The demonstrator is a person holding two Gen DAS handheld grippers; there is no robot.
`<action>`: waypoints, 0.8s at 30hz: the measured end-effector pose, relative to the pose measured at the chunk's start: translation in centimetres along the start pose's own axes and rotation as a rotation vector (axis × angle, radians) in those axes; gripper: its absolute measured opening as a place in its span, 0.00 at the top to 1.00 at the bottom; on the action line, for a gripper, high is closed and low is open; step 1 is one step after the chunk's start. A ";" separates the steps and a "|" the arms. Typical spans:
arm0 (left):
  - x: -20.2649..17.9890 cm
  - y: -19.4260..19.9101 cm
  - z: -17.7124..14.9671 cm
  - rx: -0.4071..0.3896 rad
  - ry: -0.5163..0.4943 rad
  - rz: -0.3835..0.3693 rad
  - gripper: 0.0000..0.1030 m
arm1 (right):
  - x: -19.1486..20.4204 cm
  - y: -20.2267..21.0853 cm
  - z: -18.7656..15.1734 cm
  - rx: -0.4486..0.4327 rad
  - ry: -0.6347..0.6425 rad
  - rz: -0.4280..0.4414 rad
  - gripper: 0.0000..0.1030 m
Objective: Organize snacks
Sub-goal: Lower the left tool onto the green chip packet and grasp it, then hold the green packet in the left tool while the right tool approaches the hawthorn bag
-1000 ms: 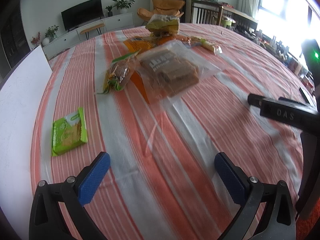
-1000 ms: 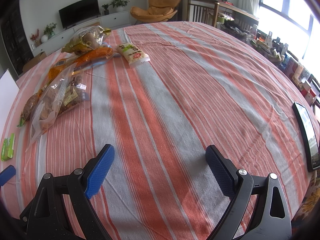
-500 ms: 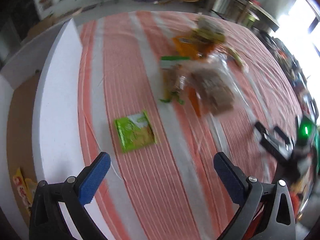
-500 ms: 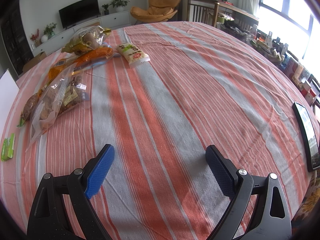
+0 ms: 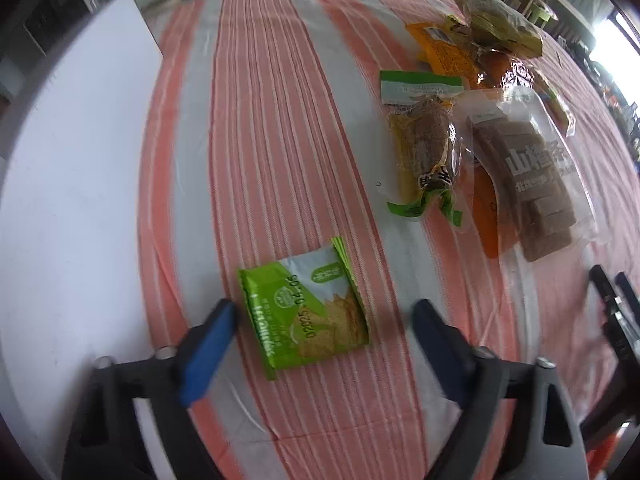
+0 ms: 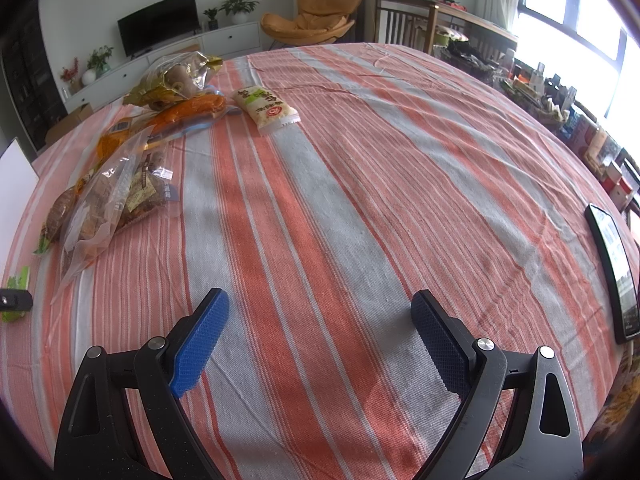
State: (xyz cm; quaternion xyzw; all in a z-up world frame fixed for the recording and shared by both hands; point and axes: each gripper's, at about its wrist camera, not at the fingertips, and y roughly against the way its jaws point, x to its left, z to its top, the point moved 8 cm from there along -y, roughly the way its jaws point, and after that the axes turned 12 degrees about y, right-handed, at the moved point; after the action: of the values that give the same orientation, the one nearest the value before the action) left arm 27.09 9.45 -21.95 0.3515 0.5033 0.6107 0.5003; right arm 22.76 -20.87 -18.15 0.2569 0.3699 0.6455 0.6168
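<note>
Two unclenched, closing fingers (image 5: 208,344) straddle green packet (image 5: 306,312) dated "2025.04.05".

Motion blur and cropped edges

The left gripper (image 5: 322,320) and its fingers (image 5: 208,342) are smeared by motion. In the right wrist view, the green packet (image 6: 18,280) at nine o'clock is cut by the frame edge and partly hidden behind a dark fingertip; the phone (image 6: 614,276) at three o'clock is cropped too.
</note>
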 end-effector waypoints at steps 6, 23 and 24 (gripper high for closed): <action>-0.1 1.6 -0.8 -0.057 0.025 -0.060 0.50 | 0.0 0.0 0.0 0.000 0.000 0.000 0.08; -3.0 8.9 -10.7 -0.168 0.000 -0.243 0.50 | -0.1 0.0 0.0 0.001 0.000 -0.001 0.08; -2.7 8.7 -11.0 -0.165 0.004 -0.244 0.50 | 0.0 0.0 0.0 0.001 0.000 -0.002 0.08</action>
State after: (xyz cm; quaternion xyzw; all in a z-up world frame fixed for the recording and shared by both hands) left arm 15.24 4.00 -16.06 0.2440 0.4915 0.5851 0.5970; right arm 22.82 -20.91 -18.16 0.2567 0.3703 0.6449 0.6173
